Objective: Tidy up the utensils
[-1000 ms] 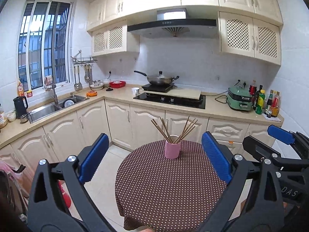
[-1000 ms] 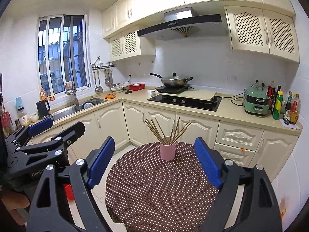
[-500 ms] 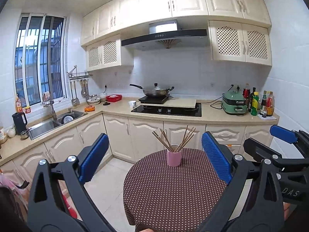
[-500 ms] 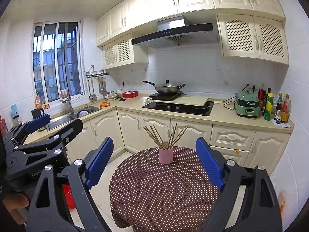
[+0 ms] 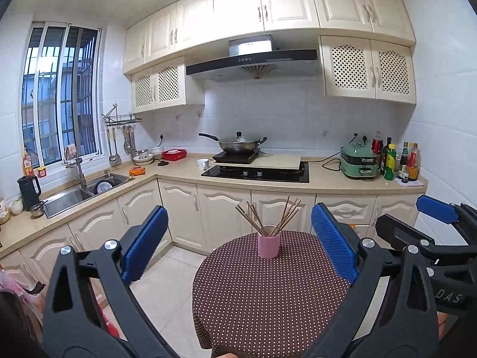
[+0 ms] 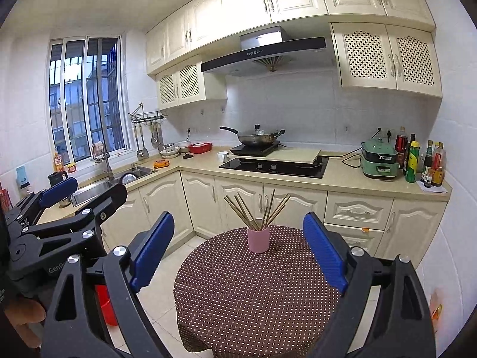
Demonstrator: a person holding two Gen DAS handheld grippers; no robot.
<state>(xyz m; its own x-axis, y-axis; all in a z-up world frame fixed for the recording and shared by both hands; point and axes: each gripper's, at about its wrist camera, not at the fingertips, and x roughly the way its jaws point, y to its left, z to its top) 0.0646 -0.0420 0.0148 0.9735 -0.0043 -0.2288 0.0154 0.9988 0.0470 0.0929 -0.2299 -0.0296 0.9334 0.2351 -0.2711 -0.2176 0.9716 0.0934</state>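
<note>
A pink cup stands at the far side of a round table with a brown dotted cloth. Several wooden chopsticks stand fanned out in the cup. My left gripper is open and empty, held above the table's near side, well short of the cup. My right gripper is open and empty too, beside the left one. The right wrist view shows the cup, the chopsticks and the table. Each view shows the other gripper at its edge.
Cream cabinets and a beige counter run behind the table, with a black hob, a wok and bottles. A sink is at the left. A red bucket stands on the tiled floor left of the table.
Both cameras have tilted upward and pulled back a little, so the table and cup sit lower in view. Both grippers stay open; cup and chopsticks have not moved.
</note>
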